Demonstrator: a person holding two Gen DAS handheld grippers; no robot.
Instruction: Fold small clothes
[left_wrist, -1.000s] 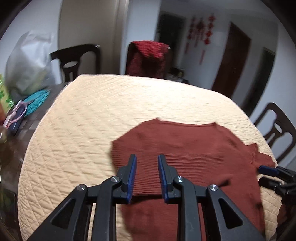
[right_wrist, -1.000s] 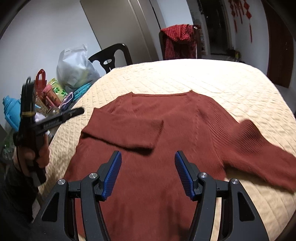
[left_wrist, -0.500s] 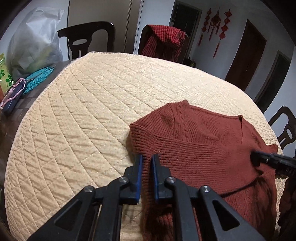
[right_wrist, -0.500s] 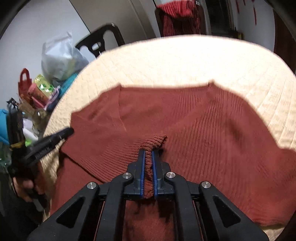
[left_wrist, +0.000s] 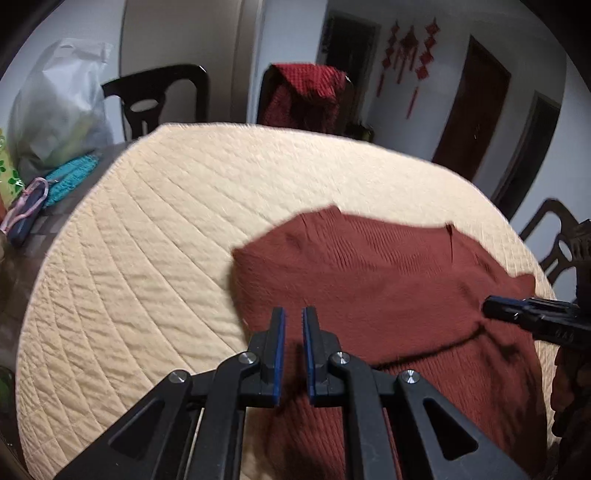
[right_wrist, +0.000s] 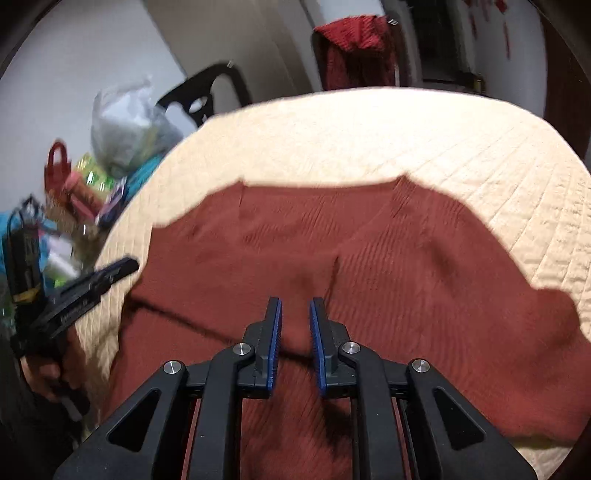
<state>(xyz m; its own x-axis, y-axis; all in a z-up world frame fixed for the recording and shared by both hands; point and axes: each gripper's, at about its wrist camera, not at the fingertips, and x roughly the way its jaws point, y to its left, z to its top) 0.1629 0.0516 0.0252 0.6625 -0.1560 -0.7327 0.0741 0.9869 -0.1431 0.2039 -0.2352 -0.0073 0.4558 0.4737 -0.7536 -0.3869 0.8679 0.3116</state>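
A round counter covered with a cream quilted cloth (left_wrist: 155, 236), stitched in a diamond pattern, fills a dim room with dark wooden chairs around it. A rust-red ribbed knit sweater (left_wrist: 369, 280) lies flat on the near right part of the cloth, its V-neck facing away, one sleeve folded across the chest. The left hand-held gripper (left_wrist: 292, 325), black with blue pads, hovers over the sweater's left edge, its jaws a narrow gap apart and holding nothing. The right hand-held gripper (right_wrist: 295, 317) hangs above the folded sleeve near the middle of the sweater, jaws also slightly parted and empty. At the counter's far left edge sit a crinkled translucent plastic bag (left_wrist: 55, 107) and a teal knitted item (left_wrist: 72, 177).
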